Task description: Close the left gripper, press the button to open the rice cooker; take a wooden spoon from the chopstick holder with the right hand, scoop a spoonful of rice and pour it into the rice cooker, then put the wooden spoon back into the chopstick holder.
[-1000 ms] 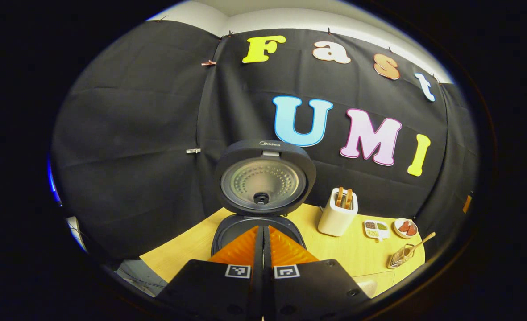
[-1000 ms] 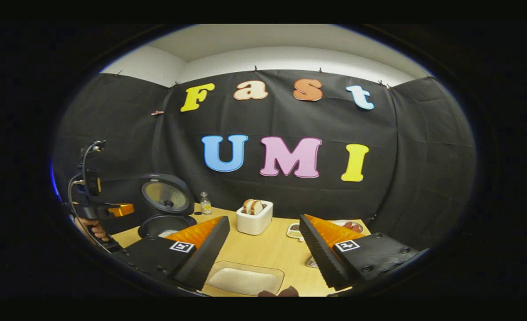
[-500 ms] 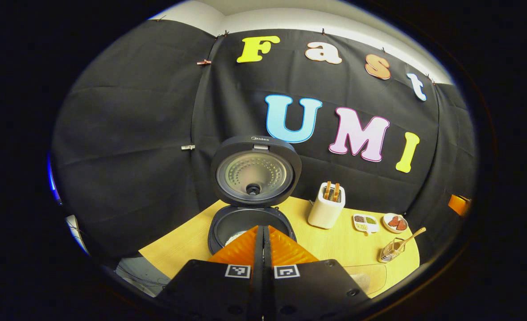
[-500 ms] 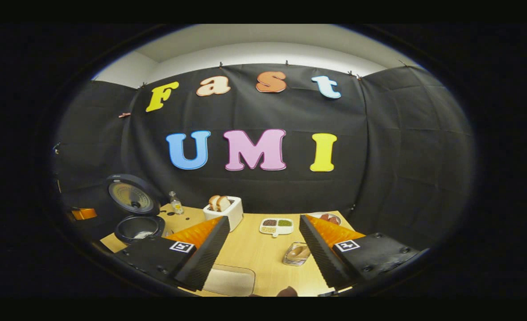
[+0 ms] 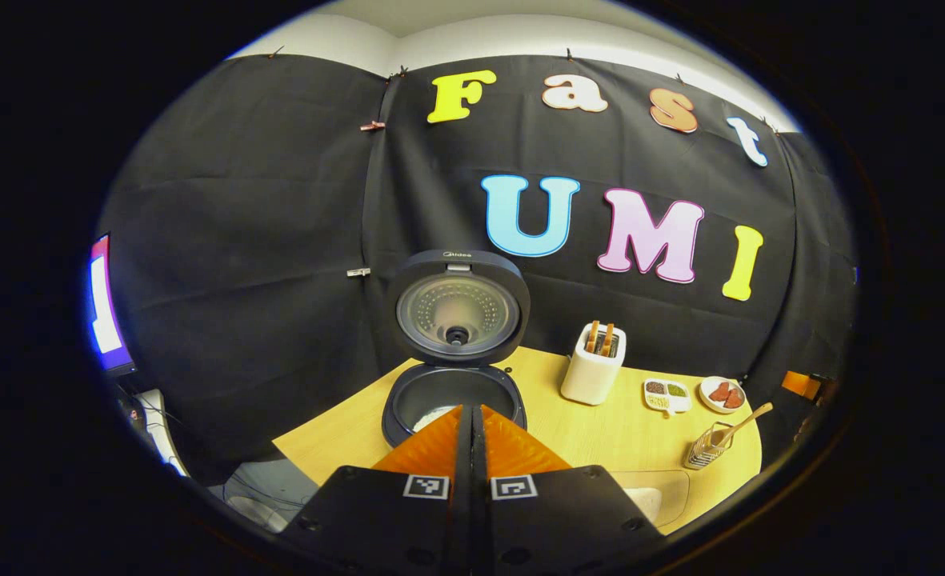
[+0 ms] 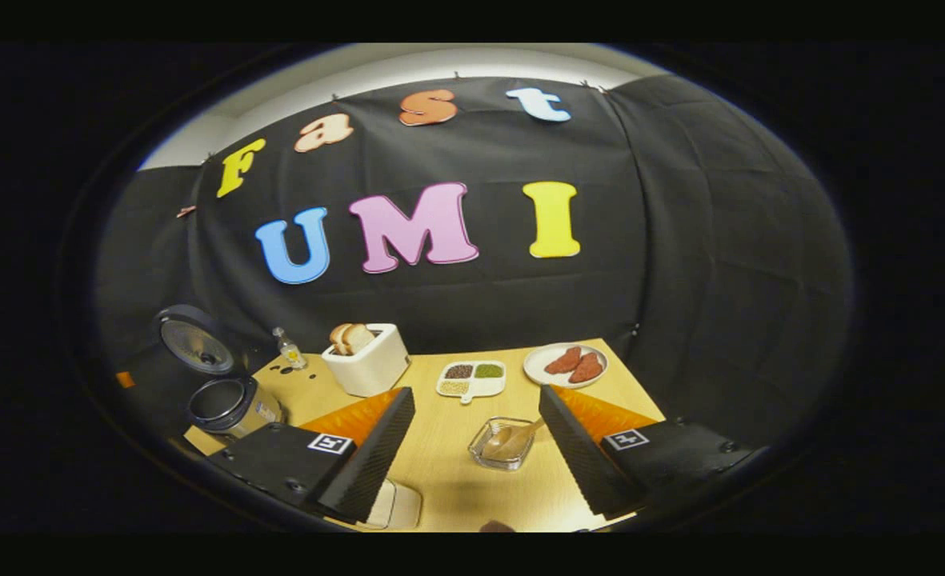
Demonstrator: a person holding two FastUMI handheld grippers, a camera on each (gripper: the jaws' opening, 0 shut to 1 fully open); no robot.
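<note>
- My left tool [image 5: 472, 416] is sitting with its two orange fingers pressed flat together, nothing between them, at the 6 o'clock edge of the left gripper view.
- The rice cooker [image 5: 454, 394] is standing just beyond those fingertips toward 12 o'clock, apart from them, with its lid [image 5: 458, 308] swung upright and the pot showing some white at its bottom.
- My right tool [image 6: 476, 404] is hanging above the surface [image 6: 456, 488] with its fingers spread wide and gripping nothing.
- In the right gripper view, the chopstick holder [image 6: 505, 442], a clear squarish container, is lying in the gap between my spread fingers, below them and closer to the right one.
- The wooden spoon [image 6: 512, 438] is resting in that holder, its handle leaning toward 2 o'clock, just beside my right finger; I cannot tell whether they are touching.
- From the left gripper view the same spoon [image 5: 740, 422] is poking out of the holder [image 5: 706, 450] at 4 o'clock, well apart from my left tool.
- A tray of rice [image 6: 398, 504] is lying at 7 o'clock in the right gripper view, partly under my left finger.
- A white toaster [image 6: 366, 360] with bread, a divided dish of grains [image 6: 472, 378] and a plate [image 6: 566, 364] with reddish pieces are lining the far side of the surface at 11 to 1 o'clock.
</note>
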